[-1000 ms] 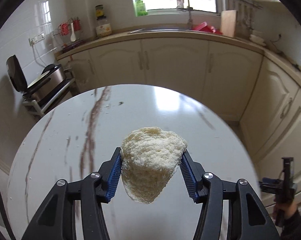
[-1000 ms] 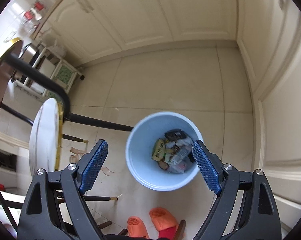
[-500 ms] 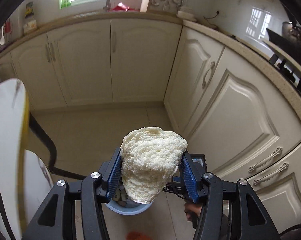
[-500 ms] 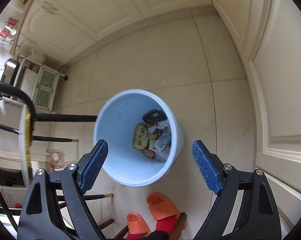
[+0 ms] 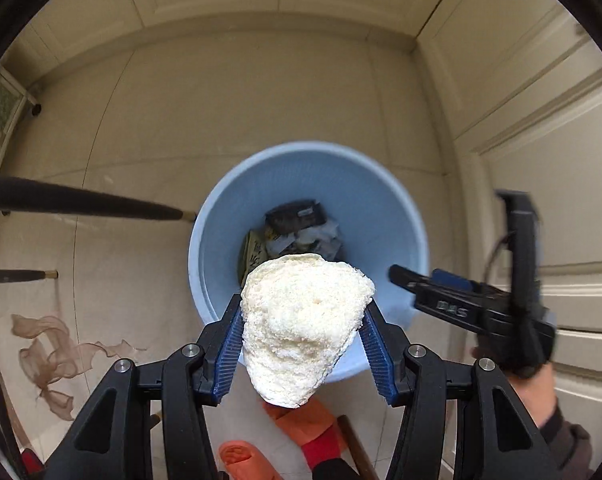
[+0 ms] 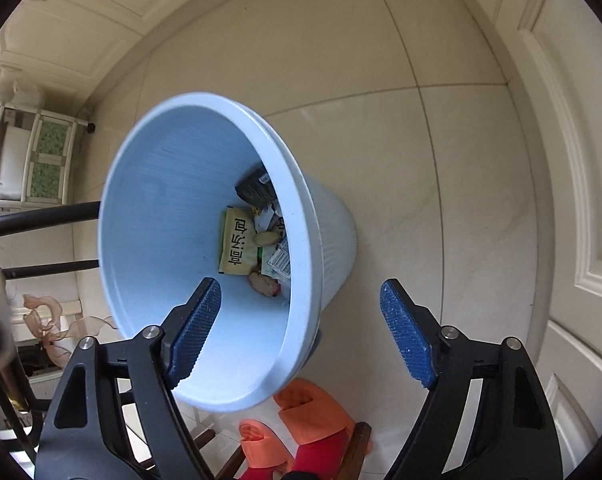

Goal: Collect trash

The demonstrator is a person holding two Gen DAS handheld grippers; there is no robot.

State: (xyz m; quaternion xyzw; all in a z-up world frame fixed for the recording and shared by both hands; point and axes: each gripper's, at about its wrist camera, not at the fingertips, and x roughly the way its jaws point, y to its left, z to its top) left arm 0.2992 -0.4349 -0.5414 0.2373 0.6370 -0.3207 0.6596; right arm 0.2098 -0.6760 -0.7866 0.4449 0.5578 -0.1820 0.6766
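The left gripper (image 5: pixel 301 344) has its jaws clamped on a pale crumbly lump (image 5: pixel 303 328), held above the near rim of a light blue bin (image 5: pixel 341 172) standing on the tiled floor (image 5: pixel 221 100). The right gripper (image 6: pixel 301 328) is closing with the bin's (image 6: pixel 161 208) rim between its jaws, pads not touching. Wrappers (image 6: pixel 239 246) lie inside. Orange slippers (image 6: pixel 313 412) sit just beside.

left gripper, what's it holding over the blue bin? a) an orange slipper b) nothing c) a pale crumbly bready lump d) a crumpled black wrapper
c: in the left wrist view the left gripper has its blue pads pressed on both sides of a pale crumbly lump, held above the open blue bin.
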